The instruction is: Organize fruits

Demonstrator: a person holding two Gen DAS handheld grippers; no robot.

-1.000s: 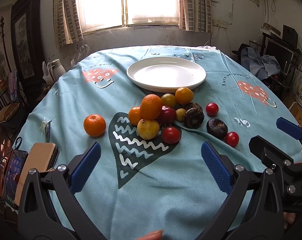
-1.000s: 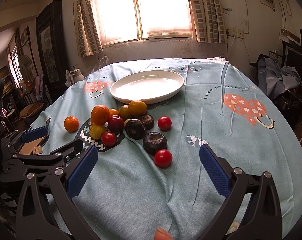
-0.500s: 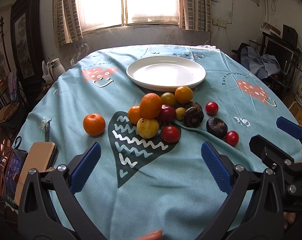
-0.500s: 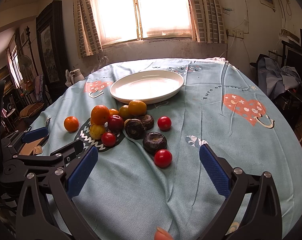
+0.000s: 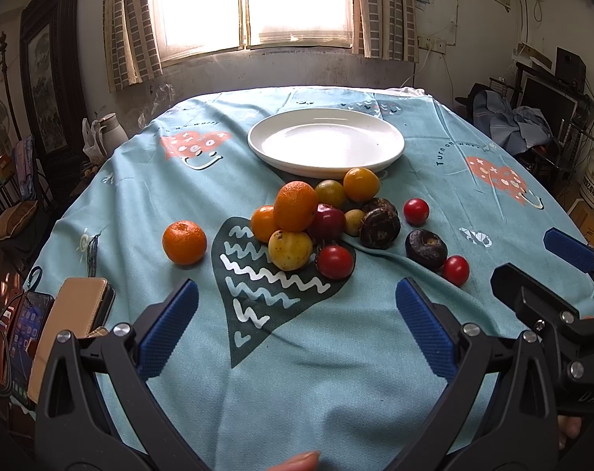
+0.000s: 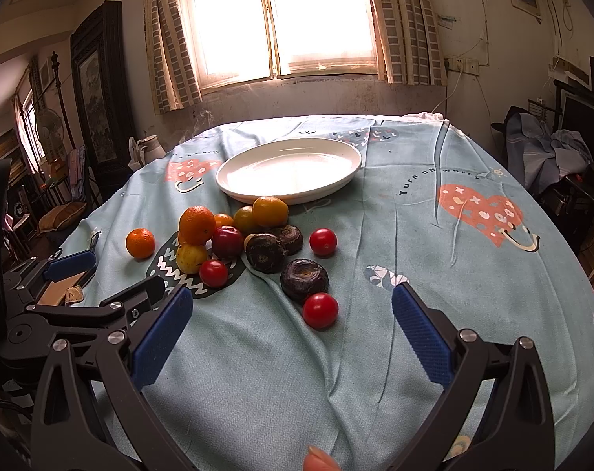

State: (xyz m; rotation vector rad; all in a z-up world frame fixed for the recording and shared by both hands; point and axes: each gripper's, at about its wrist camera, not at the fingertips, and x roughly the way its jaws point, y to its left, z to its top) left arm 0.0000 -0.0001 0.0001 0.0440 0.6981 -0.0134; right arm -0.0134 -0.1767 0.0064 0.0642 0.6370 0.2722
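Nothing has moved; white plate [image 5: 391, 145] bare, fruit pile [image 5: 297, 212] beside it.

Bright daylight is coming through a window [image 5: 253, 0] in the far wall, and checked curtains [image 5: 383, 8] are hanging at both sides. A tall dark framed picture [image 5: 47, 78] is standing on the left. The round table is wearing a light blue cloth [image 5: 336, 373] with hearts. On the right, clothes [image 5: 509, 125] are lying beside dark shelves.
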